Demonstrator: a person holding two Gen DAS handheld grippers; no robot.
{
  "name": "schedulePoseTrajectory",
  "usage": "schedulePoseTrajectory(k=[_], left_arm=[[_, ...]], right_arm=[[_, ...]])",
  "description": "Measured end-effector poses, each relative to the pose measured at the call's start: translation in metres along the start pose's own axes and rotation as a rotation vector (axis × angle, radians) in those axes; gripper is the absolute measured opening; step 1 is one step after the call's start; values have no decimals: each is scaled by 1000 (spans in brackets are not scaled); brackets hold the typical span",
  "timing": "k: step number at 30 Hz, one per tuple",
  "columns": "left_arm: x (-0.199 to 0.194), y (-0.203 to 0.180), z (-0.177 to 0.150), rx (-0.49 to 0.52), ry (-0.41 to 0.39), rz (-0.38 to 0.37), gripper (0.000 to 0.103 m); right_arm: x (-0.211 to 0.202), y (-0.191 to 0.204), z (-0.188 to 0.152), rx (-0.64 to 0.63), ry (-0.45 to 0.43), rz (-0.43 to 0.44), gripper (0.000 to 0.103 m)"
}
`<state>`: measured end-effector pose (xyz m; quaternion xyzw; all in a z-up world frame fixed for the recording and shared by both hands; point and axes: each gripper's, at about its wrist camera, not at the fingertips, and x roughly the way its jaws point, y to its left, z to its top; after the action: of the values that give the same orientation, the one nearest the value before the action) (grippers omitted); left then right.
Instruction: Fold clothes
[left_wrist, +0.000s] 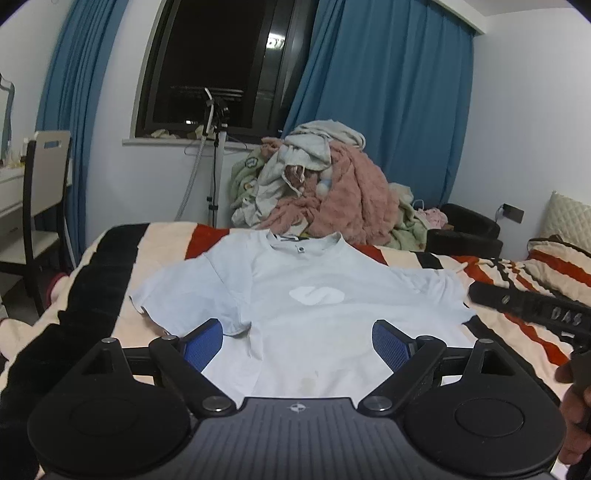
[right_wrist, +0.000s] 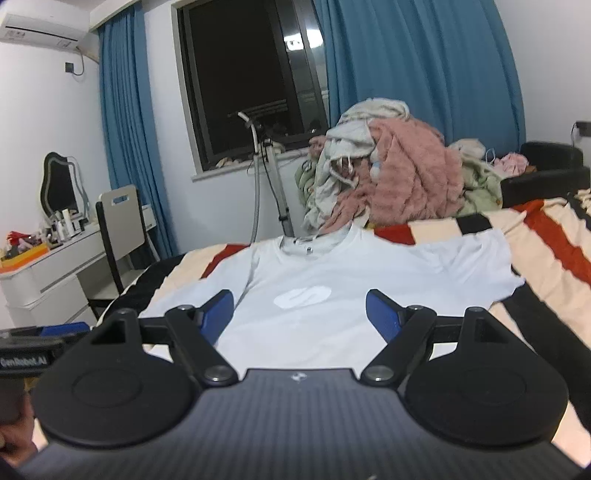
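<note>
Item: pale blue T-shirt (left_wrist: 306, 295), flat face-up on my striped bed (left_wrist: 110, 258), frame centre | my left hand-held gripper (left_wrist: 297, 341) and right hand-held gripper (right_wrist: 299, 312): both released, empty, above hem | step: pre-fold | next, I judge: grasp a side edge.

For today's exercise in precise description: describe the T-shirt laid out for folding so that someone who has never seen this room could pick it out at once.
Start at the bed with the striped blanket in cream, red and black. The T-shirt lies spread flat on it, collar towards the dark window. Unlike the crumpled heap of pink and green laundry behind it, it is smooth, pale blue-white, with a white oval logo on the chest.
</note>
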<state>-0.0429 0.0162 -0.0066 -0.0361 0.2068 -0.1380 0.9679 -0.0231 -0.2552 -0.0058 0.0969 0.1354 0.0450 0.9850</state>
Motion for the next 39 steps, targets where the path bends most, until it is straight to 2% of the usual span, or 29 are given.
schedulePoseTrajectory(k=[3, 6, 12, 14, 18, 19, 21, 23, 24, 25, 26, 29, 31, 33, 36, 39], left_arm=[[15, 2, 1, -5, 24, 10, 88], [50, 9, 12, 23, 93, 35, 84], [142, 69, 28, 70, 146, 177, 75], [167, 105, 29, -31, 163, 212, 74], [200, 173, 22, -311, 189, 276, 72], [206, 179, 23, -331, 195, 273, 72], [219, 189, 24, -360, 208, 261, 63], [231, 199, 26, -388, 221, 250, 38], [237, 203, 27, -402, 228, 244, 31], [243, 201, 31, -368, 225, 237, 16], [247, 199, 37, -342, 210, 227, 5], [261, 196, 64, -280, 148, 236, 4], [271, 198, 92, -220, 106, 319, 3], [286, 205, 124, -150, 61, 434, 3], [316, 214, 157, -80, 62, 539, 3], [353, 216, 160, -1, 90, 635, 0]], right_arm=[[0, 0, -1, -15, 4, -16, 80], [11, -5, -6, -11, 58, -47, 80], [35, -16, -17, -20, 109, -92, 80], [45, -21, -21, -3, 130, -98, 80], [67, -31, -28, 34, 165, -115, 80], [73, -33, -29, 46, 175, -118, 80], [83, -38, -31, 68, 191, -121, 80], [91, -40, -32, 75, 197, -127, 80], [95, -39, -33, 74, 201, -130, 80], [98, -39, -34, 72, 206, -133, 80], [101, -39, -35, 70, 212, -137, 80], [107, -36, -38, 71, 215, -137, 80], [109, -34, -38, 60, 203, -144, 80], [112, -32, -37, 43, 184, -160, 80], [117, -30, -37, 26, 170, -165, 80], [124, -29, -39, 4, 176, -169, 80]])
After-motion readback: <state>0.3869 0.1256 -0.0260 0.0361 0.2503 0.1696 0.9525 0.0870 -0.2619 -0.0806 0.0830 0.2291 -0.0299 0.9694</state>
